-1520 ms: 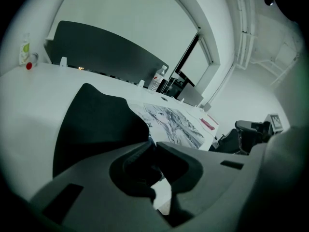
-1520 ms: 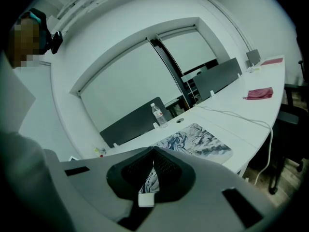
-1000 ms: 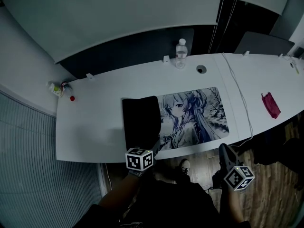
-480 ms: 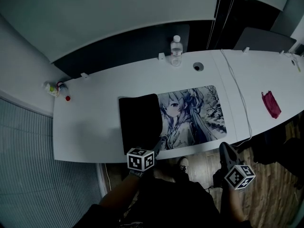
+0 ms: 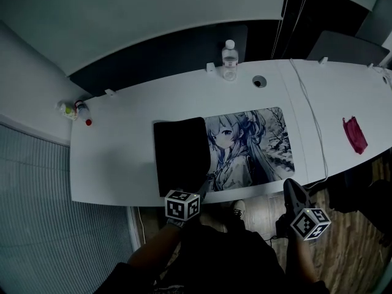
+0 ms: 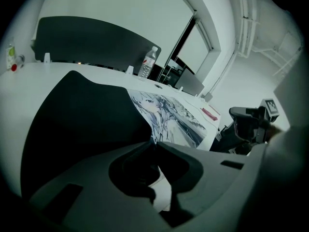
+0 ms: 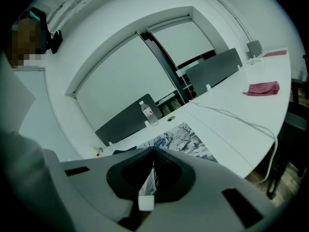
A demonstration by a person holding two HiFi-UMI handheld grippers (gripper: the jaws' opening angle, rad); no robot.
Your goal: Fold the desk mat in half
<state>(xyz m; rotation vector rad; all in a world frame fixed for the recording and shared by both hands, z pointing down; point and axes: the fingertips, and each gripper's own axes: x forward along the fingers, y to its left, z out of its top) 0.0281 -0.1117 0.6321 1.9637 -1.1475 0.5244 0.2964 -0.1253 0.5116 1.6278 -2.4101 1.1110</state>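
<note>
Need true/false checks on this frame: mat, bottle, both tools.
1. The left part of the anime-printed desk mat is folded over, black underside up. True.
2. The clear plastic water bottle lies on its side. False: the bottle stands upright at the white desk's far edge.
3. The left tool is clamped on the mat's near edge. True.
4. The right tool grips the mat. False: it is shut, off the desk's near edge, apart from the mat.

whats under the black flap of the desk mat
The black flap is the left part of the desk mat, turned over above its printed side. The print beneath it is covered; only the right part of the picture shows.
</note>
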